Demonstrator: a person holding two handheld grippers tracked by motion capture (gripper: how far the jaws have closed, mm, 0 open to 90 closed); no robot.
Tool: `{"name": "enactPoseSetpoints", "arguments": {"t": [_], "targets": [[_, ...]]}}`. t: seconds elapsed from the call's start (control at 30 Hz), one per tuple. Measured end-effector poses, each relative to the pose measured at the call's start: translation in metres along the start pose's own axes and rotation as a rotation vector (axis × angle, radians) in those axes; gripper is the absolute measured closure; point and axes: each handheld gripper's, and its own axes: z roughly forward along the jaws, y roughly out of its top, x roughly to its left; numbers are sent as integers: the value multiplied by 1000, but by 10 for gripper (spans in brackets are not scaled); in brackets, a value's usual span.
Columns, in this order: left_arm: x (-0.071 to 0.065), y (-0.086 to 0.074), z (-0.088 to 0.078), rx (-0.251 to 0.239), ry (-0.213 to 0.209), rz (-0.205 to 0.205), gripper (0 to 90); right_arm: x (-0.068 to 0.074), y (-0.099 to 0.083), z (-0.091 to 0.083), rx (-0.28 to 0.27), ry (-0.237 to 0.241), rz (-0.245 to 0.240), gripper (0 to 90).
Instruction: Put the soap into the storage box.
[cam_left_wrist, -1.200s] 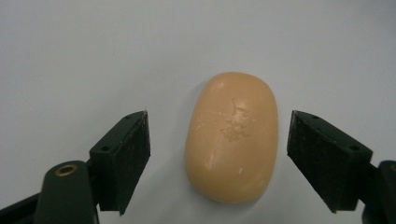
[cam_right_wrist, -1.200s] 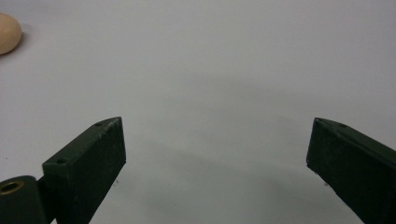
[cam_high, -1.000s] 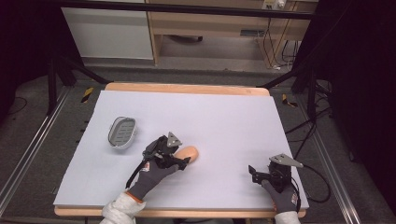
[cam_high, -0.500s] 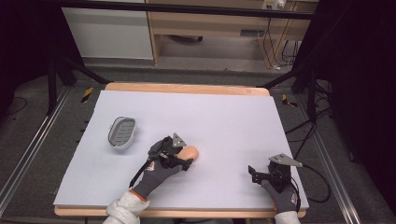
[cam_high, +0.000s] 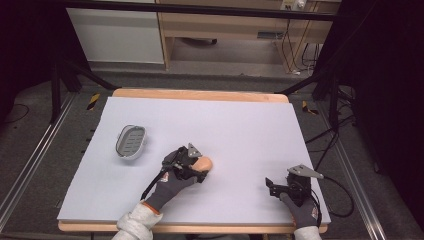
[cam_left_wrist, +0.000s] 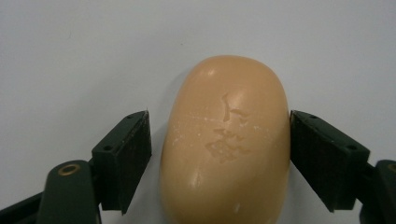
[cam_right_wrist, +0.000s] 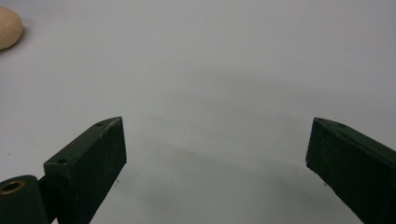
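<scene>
While the left gripper (cam_left_wrist: 219, 154) is straddling the soap bar (cam_left_wrist: 226, 140), its jaws are spread, one touching. Being smooth and likely slippery, the bar is calling for a grip across its narrow flanks.

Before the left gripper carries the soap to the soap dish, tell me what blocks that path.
Nothing visible does. The soap lies between the left gripper jaws, and bare white table separates it from the soap dish.

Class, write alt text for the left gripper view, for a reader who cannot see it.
A tan oval bar of soap lies on a white table between the two black jaws of the left claw. One jaw touches or nearly touches the soap's side; the other stands slightly apart from it.
</scene>
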Motion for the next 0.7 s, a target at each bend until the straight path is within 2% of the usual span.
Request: {"name": "enactPoseSetpoints", "arguments": {"t": [0.5,0.7], "targets": [[-2,1,3,12,-20,7,305,0,0,1,4,-6,-5,53],[-2,1,2,10,-20,9,311,0,0,1,7,-6,-5,53]]}}
